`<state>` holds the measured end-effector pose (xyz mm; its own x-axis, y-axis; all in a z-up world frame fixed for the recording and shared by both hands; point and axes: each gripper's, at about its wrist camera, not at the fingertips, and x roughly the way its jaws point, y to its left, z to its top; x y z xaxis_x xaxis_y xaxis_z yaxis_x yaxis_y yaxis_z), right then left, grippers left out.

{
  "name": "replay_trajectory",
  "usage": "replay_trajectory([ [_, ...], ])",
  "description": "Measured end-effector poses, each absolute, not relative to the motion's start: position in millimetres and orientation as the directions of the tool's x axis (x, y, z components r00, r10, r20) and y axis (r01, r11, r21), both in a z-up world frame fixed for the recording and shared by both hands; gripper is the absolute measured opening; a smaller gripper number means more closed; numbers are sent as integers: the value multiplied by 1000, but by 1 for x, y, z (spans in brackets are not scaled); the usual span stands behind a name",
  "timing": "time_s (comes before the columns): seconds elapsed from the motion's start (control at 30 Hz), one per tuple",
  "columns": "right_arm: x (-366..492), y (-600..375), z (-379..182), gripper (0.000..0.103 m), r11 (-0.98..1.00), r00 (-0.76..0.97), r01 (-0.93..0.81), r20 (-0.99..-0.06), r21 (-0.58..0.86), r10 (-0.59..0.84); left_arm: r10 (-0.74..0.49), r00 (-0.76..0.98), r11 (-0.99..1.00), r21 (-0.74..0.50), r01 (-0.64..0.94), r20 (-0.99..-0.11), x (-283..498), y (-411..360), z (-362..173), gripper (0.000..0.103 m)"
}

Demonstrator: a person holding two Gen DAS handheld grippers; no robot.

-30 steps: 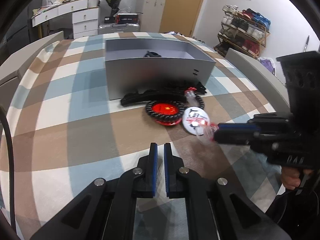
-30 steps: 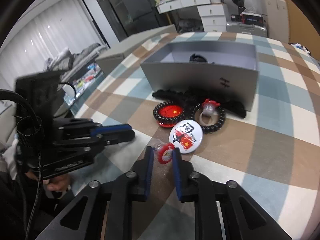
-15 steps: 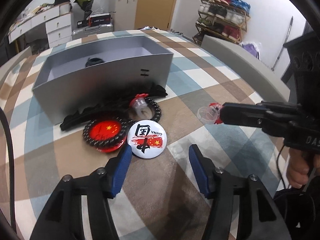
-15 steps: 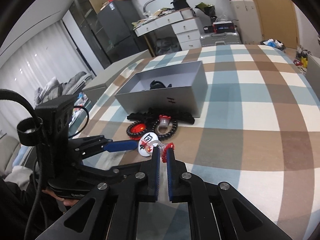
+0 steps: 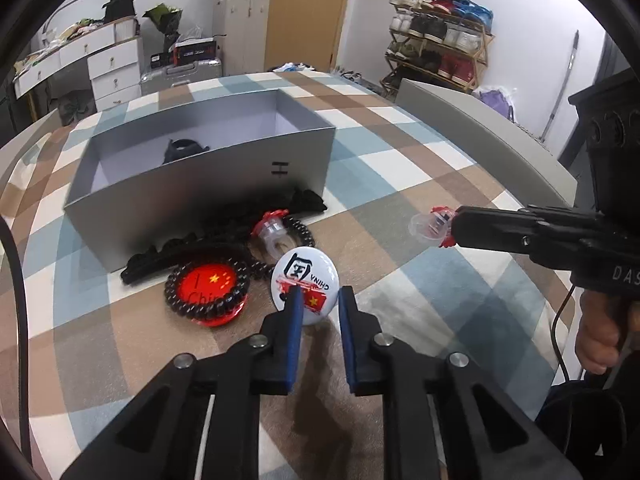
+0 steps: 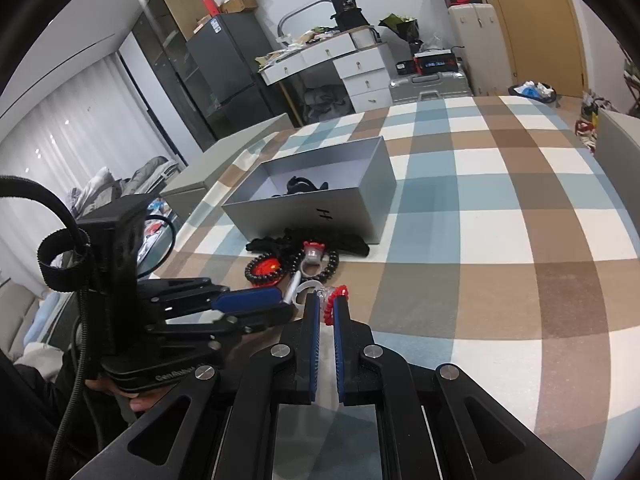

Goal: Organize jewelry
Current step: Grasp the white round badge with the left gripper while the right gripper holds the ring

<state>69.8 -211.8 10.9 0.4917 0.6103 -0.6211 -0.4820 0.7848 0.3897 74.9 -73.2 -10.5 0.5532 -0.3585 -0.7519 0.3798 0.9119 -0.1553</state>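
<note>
My right gripper (image 6: 325, 307) is clamped on a small clear plastic ring with a red frilled top (image 6: 335, 299), pinched at my fingertips and lifted clear of the checked cloth (image 6: 500, 216); from my left wrist view the same ring (image 5: 430, 224) juts out past the tip of the right gripper (image 5: 456, 226), hanging in the air to the right of the pile. My left gripper (image 5: 319, 307) has its jaws closing, a narrow gap left between the blue pads, and they press on nothing: the white round badge printed with "CHINA" (image 5: 306, 286) lies flat on the cloth behind the tips, its near edge showing through the gap. Just left of the badge, a red disc with yellow stars sits ringed by a black bead bracelet (image 5: 208, 294). Behind the badge, a second clear ring with a red top (image 5: 274, 230) stands inside another loop of black beads (image 5: 298, 232). A long black ruffled piece (image 5: 160, 256) stretches along the foot of the open grey box (image 5: 224, 184), touching its front wall. Inside the box, one dark item (image 5: 182, 150) lies on the pale floor. The person's hand (image 5: 600, 336) grips the right gripper's handle at the far right edge.
</note>
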Motion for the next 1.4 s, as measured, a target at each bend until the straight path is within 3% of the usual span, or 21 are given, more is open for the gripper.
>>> replay_trajectory([
  [0.27, 68, -208, 12, 6, 782, 489, -490, -621, 385, 613, -331, 547, 926, -151, 347, -769, 77, -72, -17, 17],
  [0.3, 68, -209, 12, 6, 784, 493, -486, -620, 386, 611, -324, 544, 928, -147, 343, -774, 78, -72, -17, 22],
  [0.37, 68, -212, 12, 6, 784, 497, -480, -615, 393, 613, -323, 543, 927, -145, 345, -775, 78, -71, -16, 56],
  [0.4, 68, -214, 12, 6, 786, 501, -477, -613, 394, 611, -330, 549, 925, -149, 349, -768, 78, -71, -15, 59],
  [0.67, 68, -224, 11, 6, 793, 513, -454, -608, 406, 606, -288, 552, 925, -80, 370, -782, 90, -91, -20, 57],
  [0.7, 68, -225, 12, 6, 793, 515, -453, -607, 407, 605, -283, 554, 927, -74, 368, -783, 90, -91, -20, 53],
  [0.73, 68, -226, 12, 6, 794, 516, -452, -608, 406, 604, -281, 558, 927, -71, 368, -781, 90, -91, -19, 32],
  [0.77, 69, -226, 12, 6, 795, 516, -451, -608, 406, 604, -292, 557, 924, -81, 373, -777, 90, -89, -18, 26],
  [0.87, 70, -226, 13, 6, 794, 518, -450, -604, 410, 606, -356, 554, 913, -153, 379, -753, 88, -78, -12, 11],
  [0.93, 72, -225, 14, 6, 789, 515, -453, -600, 415, 612, -377, 558, 908, -176, 380, -739, 85, -72, -9, 8],
  [1.23, 73, -220, 16, 6, 785, 515, -461, -595, 414, 616, -382, 555, 909, -192, 369, -739, 85, -71, -12, 10],
  [1.3, 72, -221, 17, 6, 786, 518, -458, -594, 414, 615, -347, 547, 919, -161, 360, -762, 87, -74, -14, 16],
  [1.4, 72, -225, 17, 6, 790, 523, -451, -594, 415, 611, -339, 540, 918, -144, 370, -770, 86, -76, -17, 42],
])
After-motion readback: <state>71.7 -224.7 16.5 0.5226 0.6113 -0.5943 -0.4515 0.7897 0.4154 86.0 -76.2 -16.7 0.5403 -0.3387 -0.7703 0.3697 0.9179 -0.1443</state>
